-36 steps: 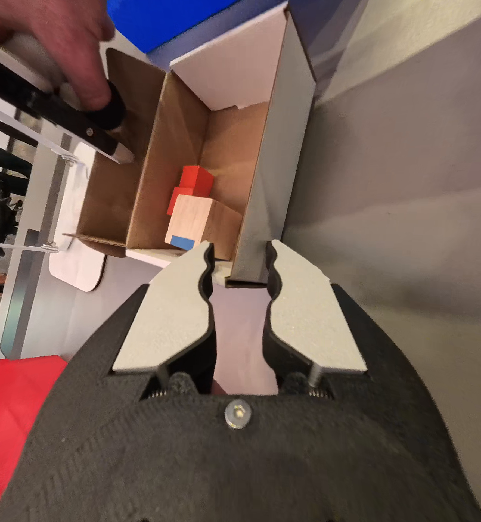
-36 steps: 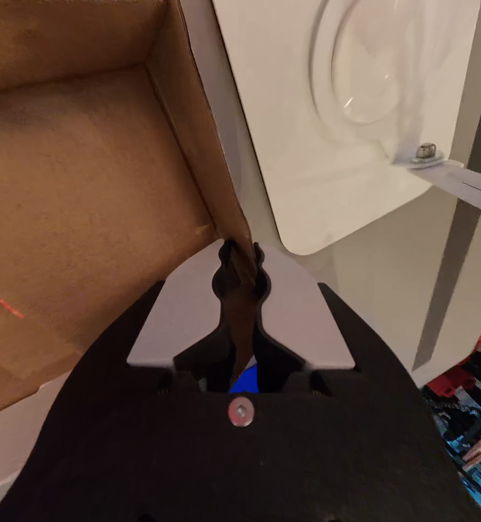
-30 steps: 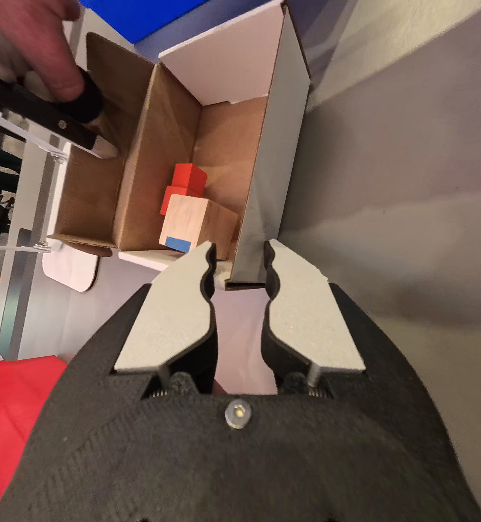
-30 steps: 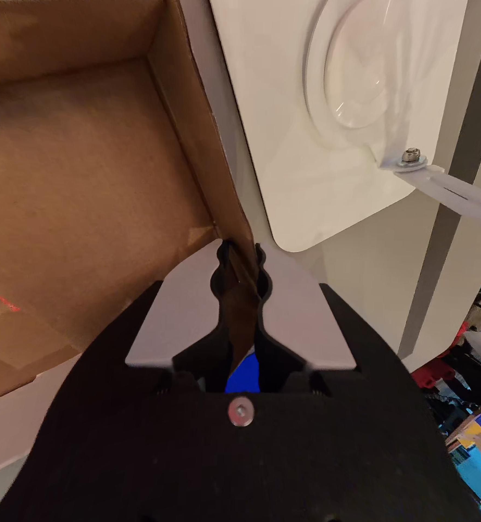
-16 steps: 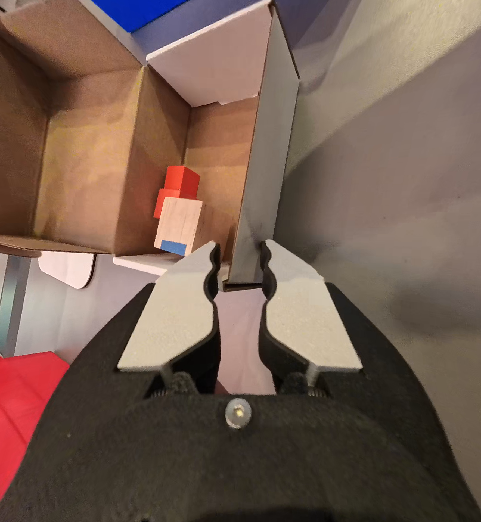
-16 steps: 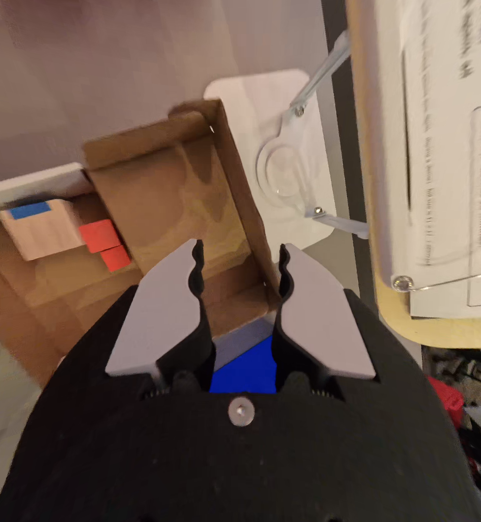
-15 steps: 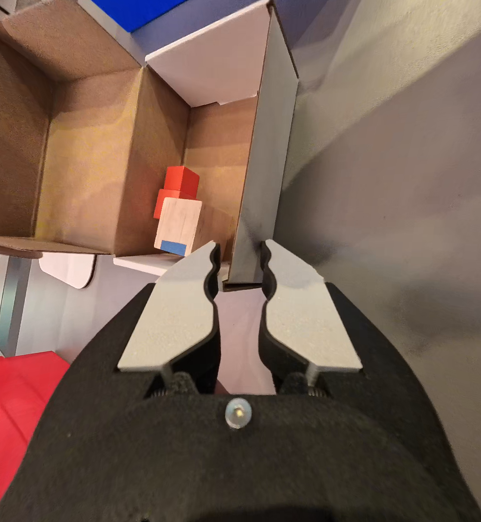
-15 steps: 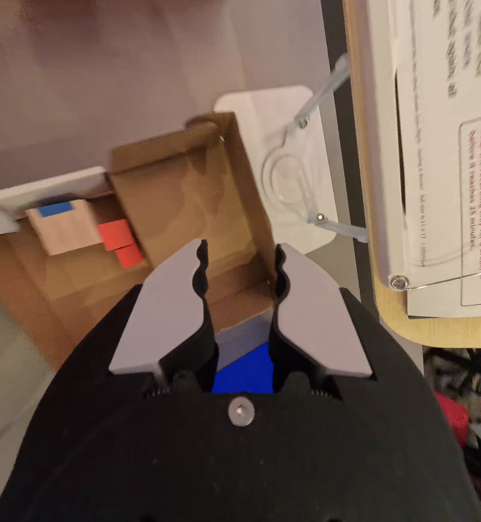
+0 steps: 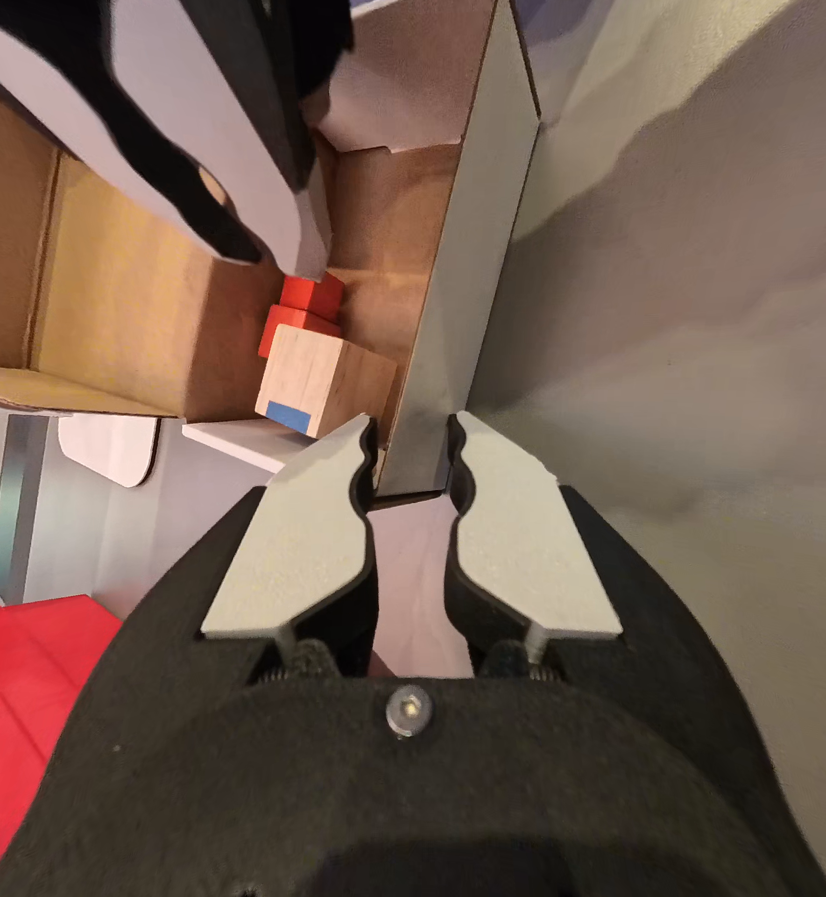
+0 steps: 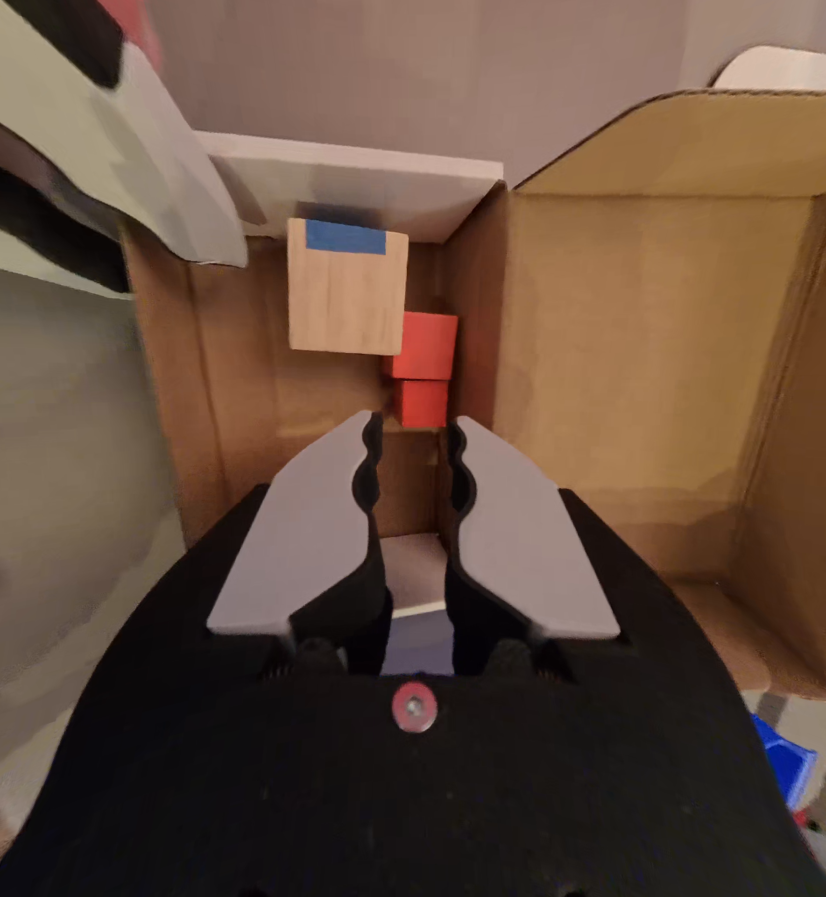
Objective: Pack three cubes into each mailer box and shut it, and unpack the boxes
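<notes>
1. The left gripper [image 9: 411, 461] is clamping the near end of the mailer box's [image 9: 469, 272] white side wall, its two pads pressing on either face of the panel.
2. The right gripper [image 10: 413, 437] is hovering inside the open box with its jaws narrowly parted and nothing between them (in the left wrist view it is entering from 11 o'clock, blurred).
3. The wooden cube [image 10: 348, 286] with a blue patch is sitting on the brown cardboard floor, at 12 o'clock from the right gripper's tips.
4. Two red cubes [image 10: 423, 373] are lying touching each other, just beside the wooden cube at its 4 o'clock, the nearer one just ahead of the right gripper's tips.
5. The box lid [image 10: 668, 364] is standing open at 3 o'clock in the right wrist view.
6. A red bin [image 9: 27, 679] is showing at 8 o'clock in the left wrist view.
</notes>
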The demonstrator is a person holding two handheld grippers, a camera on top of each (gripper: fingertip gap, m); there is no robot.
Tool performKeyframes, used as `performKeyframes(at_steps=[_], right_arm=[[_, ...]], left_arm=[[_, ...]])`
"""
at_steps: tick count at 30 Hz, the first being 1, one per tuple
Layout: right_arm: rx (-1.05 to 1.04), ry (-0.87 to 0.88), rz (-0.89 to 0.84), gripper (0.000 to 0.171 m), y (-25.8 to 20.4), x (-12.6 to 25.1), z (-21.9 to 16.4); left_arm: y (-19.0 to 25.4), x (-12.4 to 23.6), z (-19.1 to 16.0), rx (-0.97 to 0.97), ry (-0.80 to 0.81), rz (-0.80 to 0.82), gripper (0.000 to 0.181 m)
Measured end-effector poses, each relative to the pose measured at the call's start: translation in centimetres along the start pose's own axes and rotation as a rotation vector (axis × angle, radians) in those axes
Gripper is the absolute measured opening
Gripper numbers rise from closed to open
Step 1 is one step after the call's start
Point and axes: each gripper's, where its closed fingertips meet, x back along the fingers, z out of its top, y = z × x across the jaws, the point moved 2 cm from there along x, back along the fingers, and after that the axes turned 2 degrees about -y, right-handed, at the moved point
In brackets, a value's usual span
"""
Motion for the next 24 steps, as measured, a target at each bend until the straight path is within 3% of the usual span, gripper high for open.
performKeyframes(at_steps=[1,8,10,13,18,24], right_arm=[[0.016,-0.007,-0.02,0.027,0.1,-0.4,0.0],[0.043,-0.05,-0.049,0.035,0.2,-2.3,0.1],[0.051,-0.052,-0.04,0.03,0.3,-2.2,0.0],[0.059,-0.126,0.059,0.011,-0.4,-1.6,-1.0],[0.037,-0.086,0.051,0.039,-0.3,-1.0,-0.3],[0.086,-0.096,0.025,0.033,0.2,-2.9,0.7]], left_arm=[[0.0,0.0,0.0,0.0,-0.002,0.001,0.027],[0.2,-0.1,0.4,-0.016,0.007,0.008,0.022],[0.1,-0.1,0.4,-0.013,0.0,0.017,0.021],[0.1,-0.2,0.4,-0.002,-0.009,0.026,0.021],[0.0,-0.2,0.5,-0.009,-0.012,0.031,0.02],[0.0,-0.2,0.4,-0.018,-0.015,0.027,0.02]])
